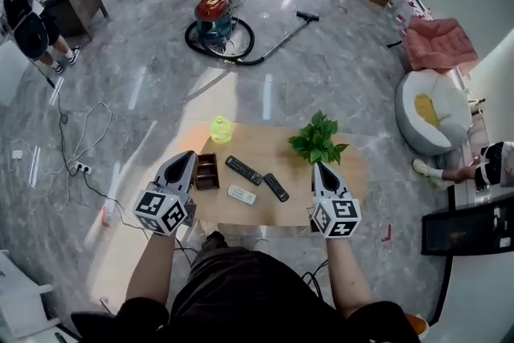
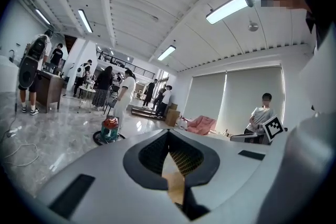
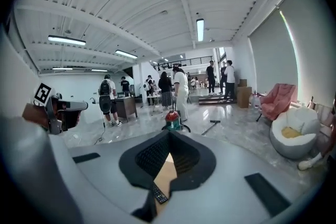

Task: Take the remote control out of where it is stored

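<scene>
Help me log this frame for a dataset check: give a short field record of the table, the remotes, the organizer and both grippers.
table: wooden top
organizer: brown box with compartments, near the table's left end
remotes: three, all lying on the table outside the organizer: long black remote, white remote, short black remote
other items: potted plant, yellow-green object
left gripper: fingers together, nothing held
right gripper: fingers together, nothing held
</scene>
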### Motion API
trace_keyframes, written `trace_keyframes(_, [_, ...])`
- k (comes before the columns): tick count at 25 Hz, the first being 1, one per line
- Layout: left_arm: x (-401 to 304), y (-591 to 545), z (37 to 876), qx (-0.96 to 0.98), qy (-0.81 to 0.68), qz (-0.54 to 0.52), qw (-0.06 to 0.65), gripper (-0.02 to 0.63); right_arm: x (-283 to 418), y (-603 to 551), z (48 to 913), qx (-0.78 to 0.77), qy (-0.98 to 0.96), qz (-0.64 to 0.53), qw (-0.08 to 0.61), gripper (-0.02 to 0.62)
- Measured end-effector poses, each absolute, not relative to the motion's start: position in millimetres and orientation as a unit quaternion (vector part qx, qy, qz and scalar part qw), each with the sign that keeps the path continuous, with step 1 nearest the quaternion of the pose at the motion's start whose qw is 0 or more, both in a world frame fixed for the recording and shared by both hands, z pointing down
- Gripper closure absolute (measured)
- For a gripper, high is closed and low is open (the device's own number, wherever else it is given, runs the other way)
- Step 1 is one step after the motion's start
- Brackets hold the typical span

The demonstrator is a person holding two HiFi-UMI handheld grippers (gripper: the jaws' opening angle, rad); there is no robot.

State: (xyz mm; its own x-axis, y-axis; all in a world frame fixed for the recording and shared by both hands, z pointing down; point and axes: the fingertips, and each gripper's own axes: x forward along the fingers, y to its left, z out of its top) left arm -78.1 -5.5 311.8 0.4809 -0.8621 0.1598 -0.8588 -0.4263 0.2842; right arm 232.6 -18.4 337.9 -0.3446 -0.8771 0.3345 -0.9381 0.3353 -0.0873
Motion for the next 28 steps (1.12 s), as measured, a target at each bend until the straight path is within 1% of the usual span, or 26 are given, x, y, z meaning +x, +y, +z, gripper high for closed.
trace_keyframes(3, [-62,2,297,0.847,-0.509,-0.008,0.151,0.600,236,-11,315,0.558,-0.817,0.113,0.092,0.589])
trace_keyframes(7, [-50,11,283,0.850,-0.510,-0.013,0.132,0.600,225,-8,297,0.545,-0.830,0.085,0.082,0.589])
trace_keyframes(11, [-48,15,280,0.848,-0.512,-0.027,0.131,0.600,216,-10,282,0.536,-0.838,0.077,0.061,0.589])
trace_keyframes(20, [-43,2,274,0.857,-0.499,-0.033,0.123,0.600,204,-17,273,0.529,-0.844,0.069,0.056,0.589])
trace_keyframes(28, [-52,-5,269,0.855,-0.505,-0.031,0.111,0.600,195,-25,266,0.526,-0.847,0.061,0.047,0.589])
